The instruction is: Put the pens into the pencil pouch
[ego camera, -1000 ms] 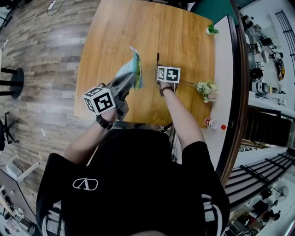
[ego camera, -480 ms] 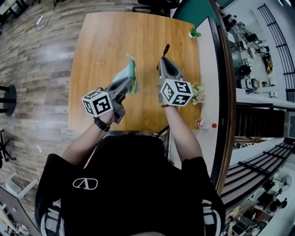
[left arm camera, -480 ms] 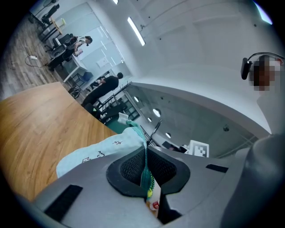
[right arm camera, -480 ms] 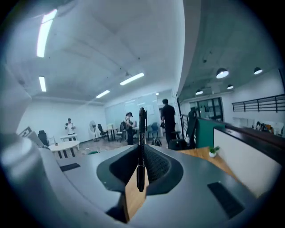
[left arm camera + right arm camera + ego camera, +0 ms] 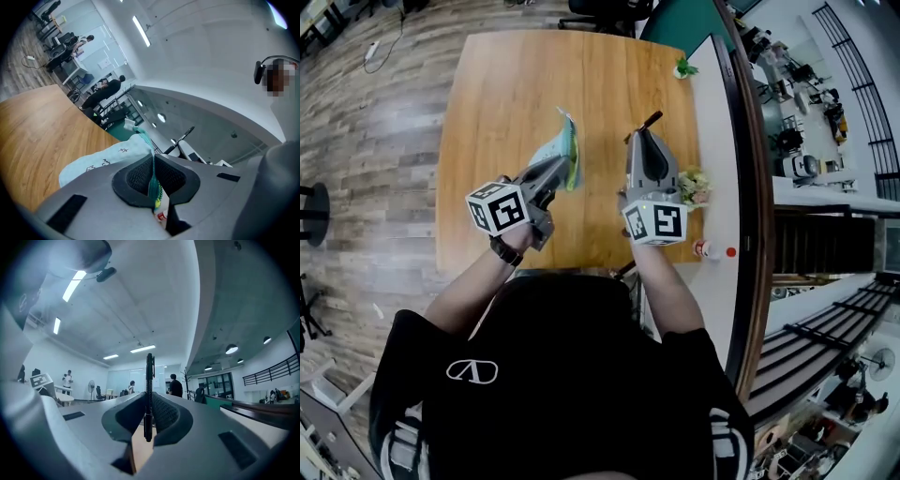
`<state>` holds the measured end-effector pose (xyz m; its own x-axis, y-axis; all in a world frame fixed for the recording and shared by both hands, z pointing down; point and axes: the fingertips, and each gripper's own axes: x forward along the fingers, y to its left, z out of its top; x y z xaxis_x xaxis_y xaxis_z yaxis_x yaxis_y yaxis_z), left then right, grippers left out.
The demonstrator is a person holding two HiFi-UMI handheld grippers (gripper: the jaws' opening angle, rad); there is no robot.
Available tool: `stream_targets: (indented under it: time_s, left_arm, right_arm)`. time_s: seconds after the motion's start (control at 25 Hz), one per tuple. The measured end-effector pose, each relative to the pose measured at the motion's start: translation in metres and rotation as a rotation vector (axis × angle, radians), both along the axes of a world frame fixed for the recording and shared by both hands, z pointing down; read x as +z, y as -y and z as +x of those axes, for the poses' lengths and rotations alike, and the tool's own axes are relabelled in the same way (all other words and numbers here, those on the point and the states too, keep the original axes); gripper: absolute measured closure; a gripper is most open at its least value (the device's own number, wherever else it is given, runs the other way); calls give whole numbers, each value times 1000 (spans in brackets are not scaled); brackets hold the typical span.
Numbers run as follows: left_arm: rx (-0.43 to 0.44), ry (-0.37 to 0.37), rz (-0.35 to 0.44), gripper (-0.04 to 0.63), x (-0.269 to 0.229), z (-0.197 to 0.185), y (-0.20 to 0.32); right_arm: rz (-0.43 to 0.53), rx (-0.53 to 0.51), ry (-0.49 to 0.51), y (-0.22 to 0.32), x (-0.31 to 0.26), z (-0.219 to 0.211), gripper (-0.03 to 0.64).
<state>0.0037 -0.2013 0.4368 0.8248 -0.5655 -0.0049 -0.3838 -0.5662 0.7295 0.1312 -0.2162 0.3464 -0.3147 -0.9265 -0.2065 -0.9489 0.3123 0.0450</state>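
Your right gripper (image 5: 149,414) is clamped nearly closed on the pen (image 5: 149,380). The pen runs lengthwise between the pads, with most of its barrel sticking out past the tips. It's light, stiff and smooth, so it may pivot or slide; a hold nearer mid-barrel would steady it. Your left gripper (image 5: 153,171) is pinched tight on the pouch (image 5: 105,159) at its zip edge. The cloth is pressed between the pads and the body droops beyond them, above the table (image 5: 502,84). The pouch is soft and limp, and I can't tell whether its mouth is open. Pen and pouch are near each other, not touching.
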Motion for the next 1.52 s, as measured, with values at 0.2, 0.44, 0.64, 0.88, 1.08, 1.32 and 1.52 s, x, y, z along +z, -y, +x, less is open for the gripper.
stream_targets:
  time_s: [0.2, 0.44, 0.64, 0.88, 1.08, 1.32, 1.52]
  left_arm:
    - [2, 1, 4, 580, -2, 0, 0]
    - [0, 3, 2, 579, 0, -1, 0]
    - [-4, -2, 8, 579, -5, 0, -1]
    - [-1, -30, 16, 580, -15, -1, -4]
    - [7, -51, 39, 580, -28, 1, -7]
    - [0, -50, 53, 580, -32, -1, -4]
    - [-18, -44, 52, 580, -29, -5, -2]
  right_arm:
    - [8, -25, 17, -3, -6, -11, 575]
    - [24, -143, 60, -8, -14, -62, 575]
    - [12, -215, 83, -13, -12, -92, 577]
    - [-20, -221, 97, -12, -2, -97, 577]
    - [-85, -243, 101, -11, 14, -100, 575]
    - [-136, -314, 93, -17, 20, -107, 529]
    - [-94, -299, 69, -23, 10, -102, 526]
